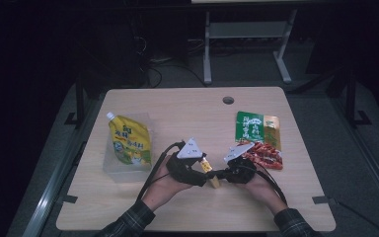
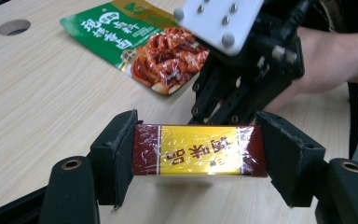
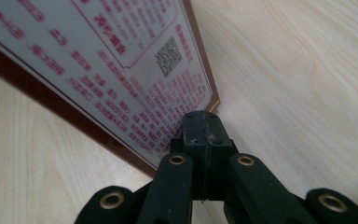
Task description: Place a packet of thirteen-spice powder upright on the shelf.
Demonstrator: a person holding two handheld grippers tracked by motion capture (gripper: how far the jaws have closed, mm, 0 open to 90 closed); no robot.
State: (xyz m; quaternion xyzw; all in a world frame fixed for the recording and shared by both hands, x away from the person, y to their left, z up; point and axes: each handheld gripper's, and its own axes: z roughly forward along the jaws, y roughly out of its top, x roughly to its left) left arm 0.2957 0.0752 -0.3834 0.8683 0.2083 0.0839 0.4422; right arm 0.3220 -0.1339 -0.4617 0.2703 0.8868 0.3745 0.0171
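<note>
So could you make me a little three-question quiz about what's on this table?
1. True or false: the left gripper is clamped on the small red and gold box.
2. Which lies on the clear tray: A the yellow pouch, B the green packet?
3. Are the right gripper jaws apart or together?

Key: 1 true; 2 A; 3 together, tips against the box.

The small box [image 2: 199, 150] had gold-panel characters, upside down, looked like 品米 to me. Its back [image 3: 121, 70] carried a QR code plus tiny red print, unreadable. Green pouch [image 2: 135, 37] and yellow pouch [image 1: 128, 140] lettering was too blurry.
</note>
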